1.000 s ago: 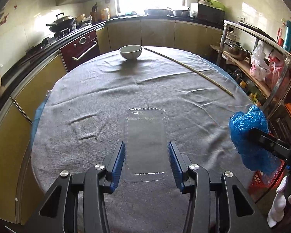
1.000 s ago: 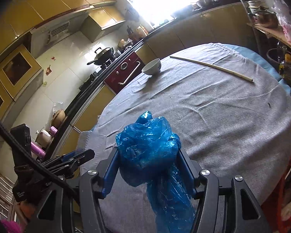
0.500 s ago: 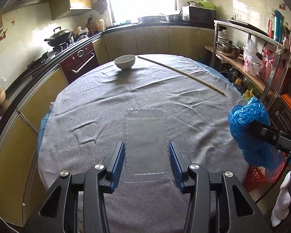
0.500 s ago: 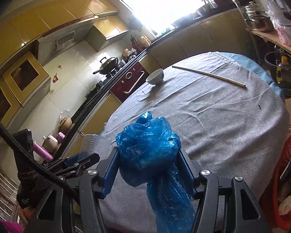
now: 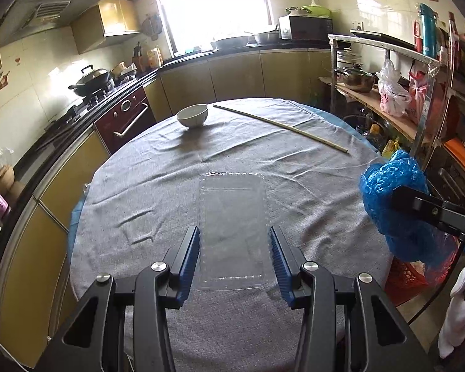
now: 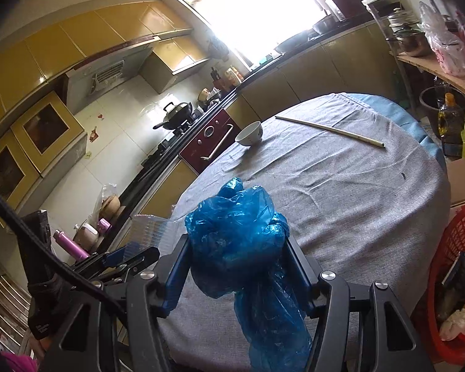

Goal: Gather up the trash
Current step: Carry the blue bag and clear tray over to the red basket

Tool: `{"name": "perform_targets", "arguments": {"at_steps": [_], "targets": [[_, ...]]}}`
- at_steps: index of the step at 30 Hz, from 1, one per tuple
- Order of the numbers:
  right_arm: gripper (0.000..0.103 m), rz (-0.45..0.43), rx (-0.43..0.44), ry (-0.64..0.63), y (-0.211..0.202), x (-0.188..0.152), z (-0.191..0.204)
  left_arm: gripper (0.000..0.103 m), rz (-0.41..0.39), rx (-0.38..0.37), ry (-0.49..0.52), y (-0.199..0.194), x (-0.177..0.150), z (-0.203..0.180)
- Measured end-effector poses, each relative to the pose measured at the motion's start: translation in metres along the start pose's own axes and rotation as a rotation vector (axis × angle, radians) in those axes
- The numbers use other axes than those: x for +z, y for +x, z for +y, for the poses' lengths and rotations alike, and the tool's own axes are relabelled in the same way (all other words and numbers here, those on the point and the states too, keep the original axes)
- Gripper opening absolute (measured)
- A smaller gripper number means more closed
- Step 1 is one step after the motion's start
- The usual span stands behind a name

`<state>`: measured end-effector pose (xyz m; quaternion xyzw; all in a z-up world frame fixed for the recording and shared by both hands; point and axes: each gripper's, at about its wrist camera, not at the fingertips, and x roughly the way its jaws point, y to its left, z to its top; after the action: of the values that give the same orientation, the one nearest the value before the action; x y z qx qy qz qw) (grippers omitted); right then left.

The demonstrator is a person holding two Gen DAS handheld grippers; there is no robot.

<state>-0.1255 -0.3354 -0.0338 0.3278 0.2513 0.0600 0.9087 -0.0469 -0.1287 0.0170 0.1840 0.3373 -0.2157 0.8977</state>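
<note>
My left gripper [image 5: 234, 243] is shut on a clear plastic tray [image 5: 232, 223] and holds it flat above the round table with the grey cloth [image 5: 158, 192]. The tray also shows at the left of the right wrist view [image 6: 148, 226]. My right gripper [image 6: 235, 248] is shut on a crumpled blue plastic bag [image 6: 238, 248] that hangs down between the fingers. The bag also shows in the left wrist view [image 5: 396, 198], off the table's right edge.
A white bowl [image 5: 192, 115] and a long thin stick [image 5: 279, 125] lie on the far side of the table. A red basket [image 6: 455, 266] with rubbish stands on the floor to the right. A metal shelf rack [image 5: 387, 71] and kitchen counters surround the table.
Both grippers have risen and pulled back from the table with their loads. The table looks smaller and farther. The red basket has come into the right wrist view.
</note>
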Motion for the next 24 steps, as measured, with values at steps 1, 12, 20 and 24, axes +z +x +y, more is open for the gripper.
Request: {"name": "perform_targets", "arguments": {"at_steps": [1,12,20,24], "targets": [[0.062,-0.002,0.000,0.004,-0.001,0.000,-0.001,0.047,-0.002,0.002,0.006,0.000,0.001,-0.003],[0.062,-0.014,-0.008,0.050,-0.005,0.006,-0.023,0.047,-0.001,-0.002,0.060,0.009,0.012,-0.023],[0.062,-0.028,-0.010,0.075,-0.010,0.013,-0.035,0.047,0.004,-0.005,0.085,0.014,0.023,-0.034],[0.062,-0.037,-0.014,0.085,-0.013,0.016,-0.039,0.047,0.003,-0.011,0.100,0.016,0.026,-0.040]]}}
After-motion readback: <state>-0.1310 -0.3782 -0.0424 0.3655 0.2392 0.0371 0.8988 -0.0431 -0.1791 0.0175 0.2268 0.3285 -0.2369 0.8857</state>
